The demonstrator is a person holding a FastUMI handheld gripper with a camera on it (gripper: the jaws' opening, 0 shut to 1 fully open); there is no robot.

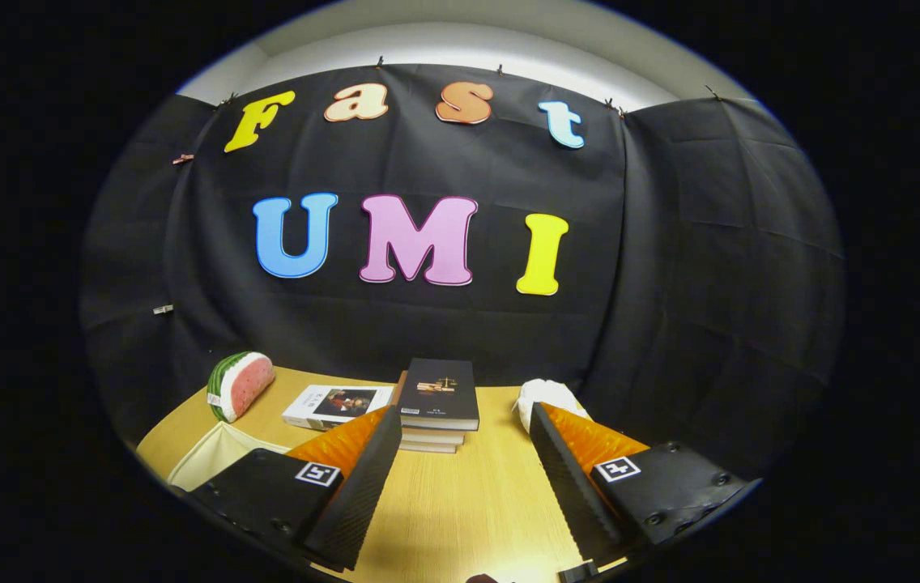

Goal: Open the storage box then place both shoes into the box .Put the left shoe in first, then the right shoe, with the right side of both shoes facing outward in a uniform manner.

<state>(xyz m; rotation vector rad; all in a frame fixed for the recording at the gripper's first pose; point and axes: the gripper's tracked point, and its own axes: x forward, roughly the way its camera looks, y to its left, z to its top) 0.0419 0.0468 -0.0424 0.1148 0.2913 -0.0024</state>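
Observation:
My gripper is open, with its two fingers spread wide above a wooden table and nothing between them. A pale cream piece, possibly part of the storage box, lies just left of the left finger. A white object, maybe a shoe, peeks out beyond the tip of the right finger; most of it is hidden by that finger.
A stack of books with a dark cover on top stands just beyond the fingers at the table's middle. A white book lies to its left. A watermelon-slice toy stands at the far left. Black cloth walls close the back and sides.

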